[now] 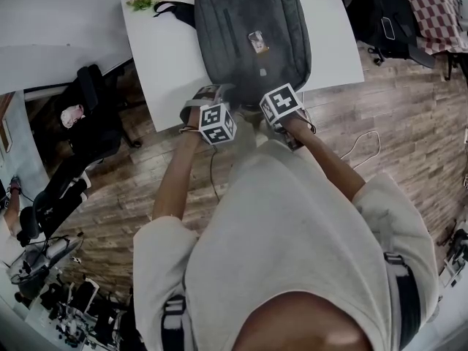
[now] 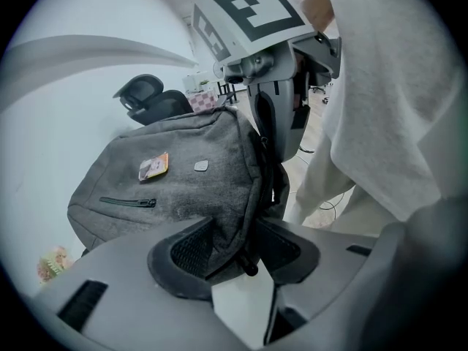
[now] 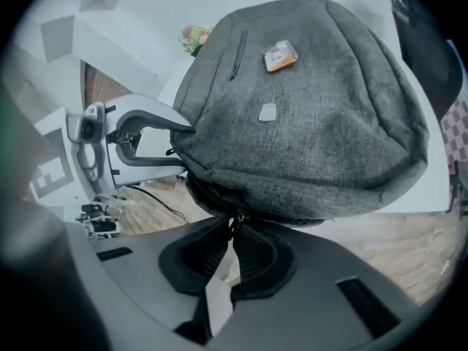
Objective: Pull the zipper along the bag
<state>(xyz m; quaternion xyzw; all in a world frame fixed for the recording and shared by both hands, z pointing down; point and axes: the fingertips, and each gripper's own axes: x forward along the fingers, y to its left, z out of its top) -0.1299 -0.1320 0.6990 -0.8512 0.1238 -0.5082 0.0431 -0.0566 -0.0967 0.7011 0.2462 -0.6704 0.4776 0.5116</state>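
While the grey bag (image 1: 252,31) lies on the white desk (image 1: 157,50) at its near edge, the left gripper (image 2: 232,248) jaws pinch the bag's fabric edge. The right gripper (image 3: 231,248) jaws are pressed nearly together on the zipper pull (image 3: 235,224).

The bag (image 1: 227,50) is matt grey woven cloth (slightly fuzzy), the table (image 1: 157,57) smooth white.

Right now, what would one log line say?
left claw: shut on backpack edge | right claw: shut on zipper pull | backpack: on white table
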